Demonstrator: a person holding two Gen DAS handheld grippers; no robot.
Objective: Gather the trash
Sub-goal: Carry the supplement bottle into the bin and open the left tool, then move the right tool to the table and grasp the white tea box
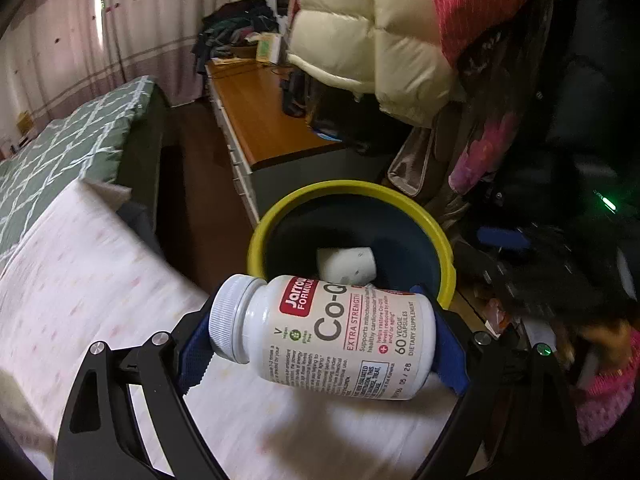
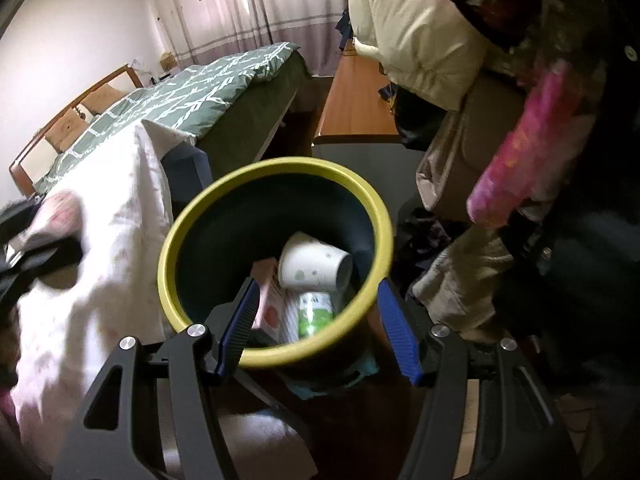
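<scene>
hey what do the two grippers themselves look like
Both the left gripper and right gripper have matte black angular linkage arms with triangular cutouts, round silver pivot bolts, and ribbed blue finger pads. No cables, markings or sleeves are visible.

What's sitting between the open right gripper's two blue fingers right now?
In the right wrist view, the right gripper frames the yellow-rimmed bin, with a paper cup, pink box and green-labelled container inside.

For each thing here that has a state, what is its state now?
Left claw: shut on bottle.
Bottle: capped, lying sideways, held near bin rim.
Right claw: open, empty, over bin.
Bin: open, partly filled.
Cup: on its side in bin.
</scene>
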